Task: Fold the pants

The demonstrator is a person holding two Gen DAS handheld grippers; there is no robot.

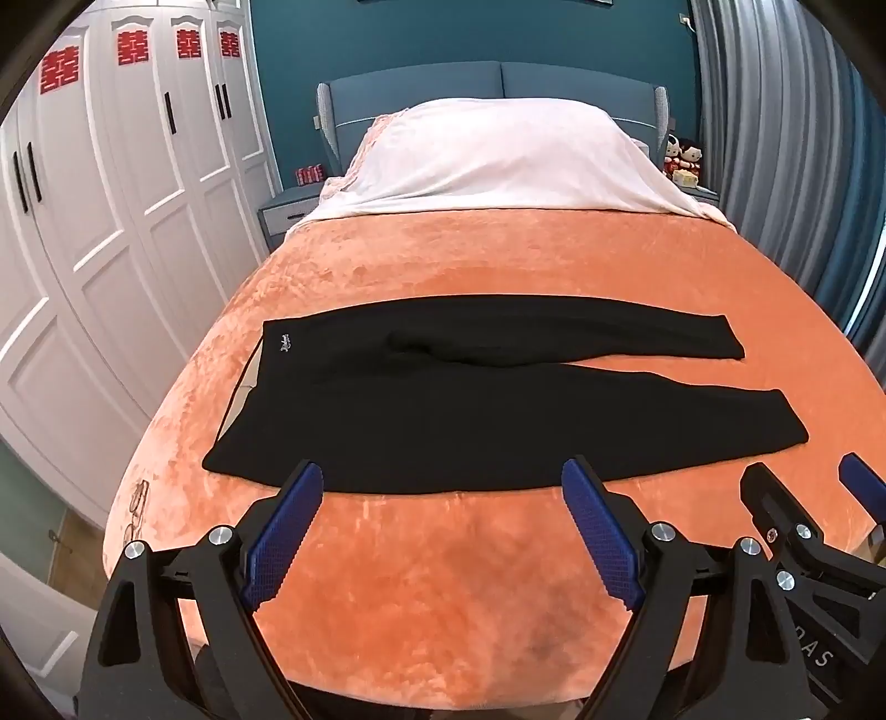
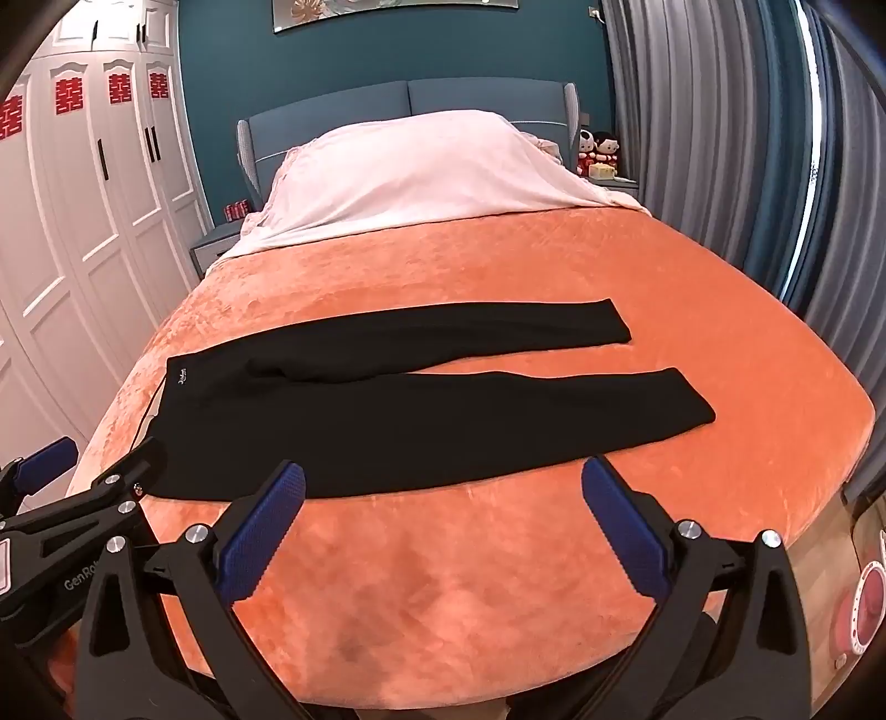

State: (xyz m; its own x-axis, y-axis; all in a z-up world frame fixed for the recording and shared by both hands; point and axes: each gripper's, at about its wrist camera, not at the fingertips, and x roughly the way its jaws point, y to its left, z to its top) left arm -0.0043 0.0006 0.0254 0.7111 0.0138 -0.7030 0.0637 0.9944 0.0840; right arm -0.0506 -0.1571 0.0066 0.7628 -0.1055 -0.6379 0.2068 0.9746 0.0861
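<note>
Black pants (image 1: 443,410) lie flat across the bed (image 1: 443,581), waistband toward its left edge, legs toward the right, near the foot edge. The left gripper (image 1: 443,487) and right gripper (image 2: 443,487) hover there, jaws wide, empty.

Teal wall (image 1: 443,39), white wardrobe (image 1: 111,194), grey curtains (image 2: 720,138)
</note>
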